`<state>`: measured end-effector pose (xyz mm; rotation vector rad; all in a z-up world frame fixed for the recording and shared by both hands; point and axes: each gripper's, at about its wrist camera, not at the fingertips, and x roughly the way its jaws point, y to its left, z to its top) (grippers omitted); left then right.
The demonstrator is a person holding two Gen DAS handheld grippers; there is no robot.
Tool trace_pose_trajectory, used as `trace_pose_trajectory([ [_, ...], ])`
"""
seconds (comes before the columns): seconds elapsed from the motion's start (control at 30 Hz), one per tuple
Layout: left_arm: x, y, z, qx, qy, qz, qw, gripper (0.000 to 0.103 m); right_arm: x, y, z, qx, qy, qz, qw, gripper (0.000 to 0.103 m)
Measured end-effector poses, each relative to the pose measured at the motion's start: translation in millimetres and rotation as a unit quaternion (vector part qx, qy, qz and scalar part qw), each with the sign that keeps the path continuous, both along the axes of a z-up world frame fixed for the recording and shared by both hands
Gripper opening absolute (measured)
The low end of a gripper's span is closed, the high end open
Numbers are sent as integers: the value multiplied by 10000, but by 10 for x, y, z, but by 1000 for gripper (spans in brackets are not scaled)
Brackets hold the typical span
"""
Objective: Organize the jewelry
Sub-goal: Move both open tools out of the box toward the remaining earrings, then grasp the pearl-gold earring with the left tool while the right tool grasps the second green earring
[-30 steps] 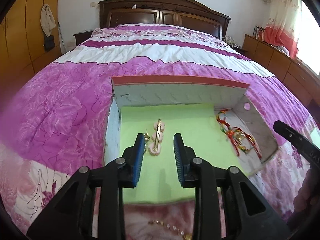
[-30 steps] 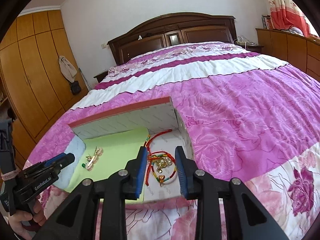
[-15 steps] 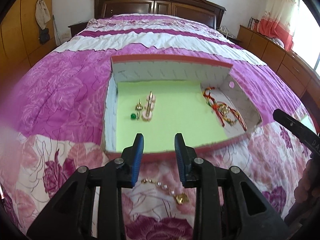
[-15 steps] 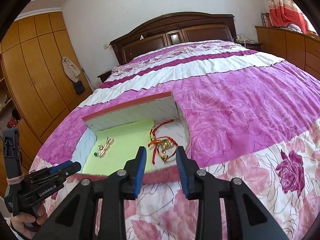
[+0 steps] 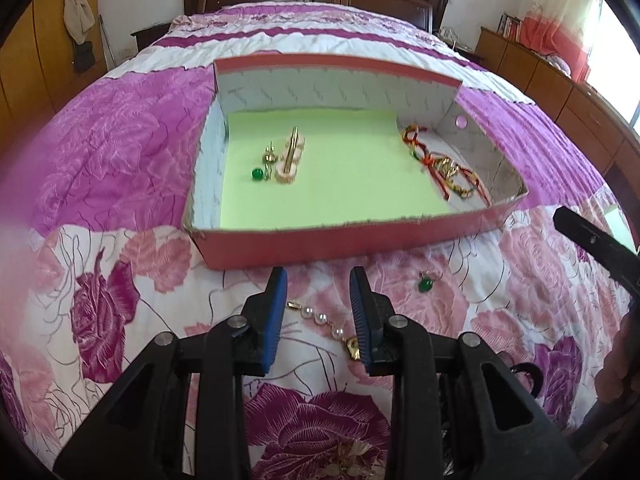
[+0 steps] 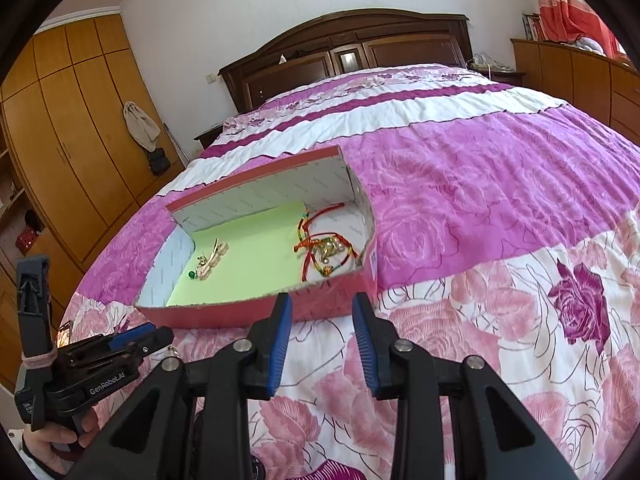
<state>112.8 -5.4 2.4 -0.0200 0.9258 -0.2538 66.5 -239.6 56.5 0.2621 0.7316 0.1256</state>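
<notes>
The pearl bracelet [image 5: 324,322] lies on the floral bedspread [image 5: 120,280] just in front of the red shoebox [image 5: 304,246], and it sits between the spread fingers of the left gripper [image 5: 319,312], which holds nothing. Its gold clasp end lies at about 4 o'clock from the pearls, right against the right-hand finger. The likely trouble is here: the chain is thin and lies flat on soft quilting, so a closing pinch may catch fabric with it or slip off the beads, and a grip on one end alone would let the rest dangle and snag the box's front wall on the way in. A green stone earring [image 5: 425,285] lies loose on the bedspread at 2 o'clock from the bracelet, small enough to be nudged into a fold.

Inside the box, on the green paper liner [image 5: 340,184], a gold hair clip [image 5: 290,158], a gold stud and a green bead earring [image 5: 257,174] cluster at 9 o'clock. Red cord bracelets [image 5: 444,170] with gold charms lie at 3 o'clock on the bare cardboard.

The right gripper [image 6: 322,336] hovers before the box's near wall, fingers apart and empty.
</notes>
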Motion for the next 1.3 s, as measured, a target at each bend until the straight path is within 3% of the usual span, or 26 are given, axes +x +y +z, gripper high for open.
trace_pose_trajectory([
  [0.43, -21, -16, -257, 122, 343, 32, 9993, 24, -29, -36, -98, 67, 156, -6, 9999, 34],
  [0.8, 5, 68, -418, -196, 527, 133, 9983, 28, -32, -2, -159, 91, 231, 64, 9997, 34],
  [1.03, 12, 60, -404, -131, 644, 126, 9978, 29, -50, 14, -170, 104, 255, 108, 9996, 34],
  [1.13, -11, 26, -380, -46, 558, 96, 9984, 22, -57, 30, -178, 103, 269, 136, 9995, 34],
  [1.23, -57, 25, -343, -64, 505, 45, 9987, 3, -61, 59, -189, 92, 290, 171, 9994, 34],
  [1.3, -81, 53, -320, -149, 489, 21, 9987, 0, -63, 82, -194, 86, 303, 197, 9993, 34],
])
